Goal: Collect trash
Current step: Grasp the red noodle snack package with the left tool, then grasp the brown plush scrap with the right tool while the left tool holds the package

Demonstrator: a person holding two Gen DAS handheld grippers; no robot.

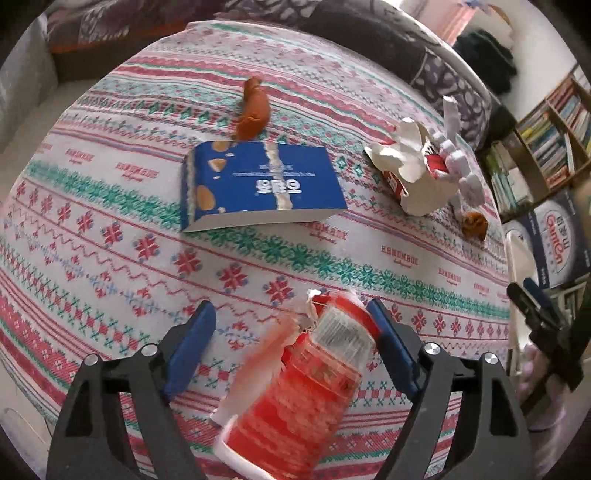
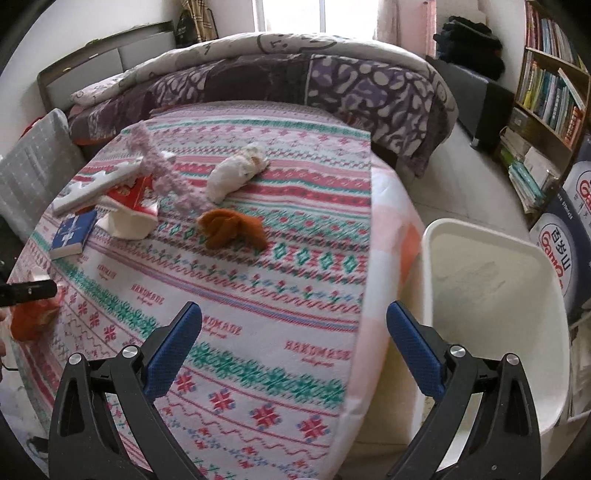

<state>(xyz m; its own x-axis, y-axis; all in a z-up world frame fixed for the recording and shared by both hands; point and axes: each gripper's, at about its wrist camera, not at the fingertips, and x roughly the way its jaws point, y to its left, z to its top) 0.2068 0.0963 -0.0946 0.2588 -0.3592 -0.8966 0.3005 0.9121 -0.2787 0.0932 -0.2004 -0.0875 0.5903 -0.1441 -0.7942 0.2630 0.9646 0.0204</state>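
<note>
The bed carries a knitted-pattern cover in red, green and white bands. A purple-and-white patterned quilt is bunched along its far end, with a dark headboard behind at the far left. A window in the far wall admits daylight (a pale pink curtain hangs at its right side). The floor is pale. A wooden bookshelf full of books stands against the right wall, with further books stacked at its base. Dark clothing is heaped on a low dark unit near the window corner.
</note>
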